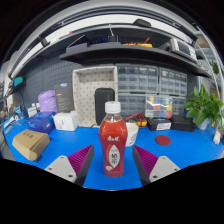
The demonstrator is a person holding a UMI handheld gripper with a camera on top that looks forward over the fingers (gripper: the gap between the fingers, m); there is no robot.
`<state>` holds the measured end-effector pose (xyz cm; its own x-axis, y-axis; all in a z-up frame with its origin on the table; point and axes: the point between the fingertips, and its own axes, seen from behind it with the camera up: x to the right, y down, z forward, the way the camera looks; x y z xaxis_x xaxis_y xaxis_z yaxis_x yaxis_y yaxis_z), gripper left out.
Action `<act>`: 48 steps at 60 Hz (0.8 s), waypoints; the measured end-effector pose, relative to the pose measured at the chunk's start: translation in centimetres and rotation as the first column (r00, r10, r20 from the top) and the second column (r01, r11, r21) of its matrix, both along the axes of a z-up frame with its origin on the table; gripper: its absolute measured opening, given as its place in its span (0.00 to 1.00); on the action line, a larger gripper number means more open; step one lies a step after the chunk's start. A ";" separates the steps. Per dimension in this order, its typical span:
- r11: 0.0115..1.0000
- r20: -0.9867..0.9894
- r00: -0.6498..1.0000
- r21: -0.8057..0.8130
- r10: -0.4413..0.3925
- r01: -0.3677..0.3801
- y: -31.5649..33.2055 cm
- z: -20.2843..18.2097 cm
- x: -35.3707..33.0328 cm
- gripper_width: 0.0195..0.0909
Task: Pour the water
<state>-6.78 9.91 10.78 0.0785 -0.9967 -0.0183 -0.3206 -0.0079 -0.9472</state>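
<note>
Your claw (112, 163) is spread wide. The red bottle (113, 145) stands on the blue table (185, 150) between the fingers, with gaps on both sides. A white cup (131, 133) sits just behind it.

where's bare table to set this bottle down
The bottle stands between the claw fingers. Bare blue table lies between the bottle and the brown item, and between the bottle and the red disc toward the plant. The strip along the back wall is crowded with boxes and the white cup.
</note>
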 end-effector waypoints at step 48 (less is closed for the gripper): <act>0.999 0.041 0.999 0.052 0.015 -0.018 4.2 -1.6 7.2 0.11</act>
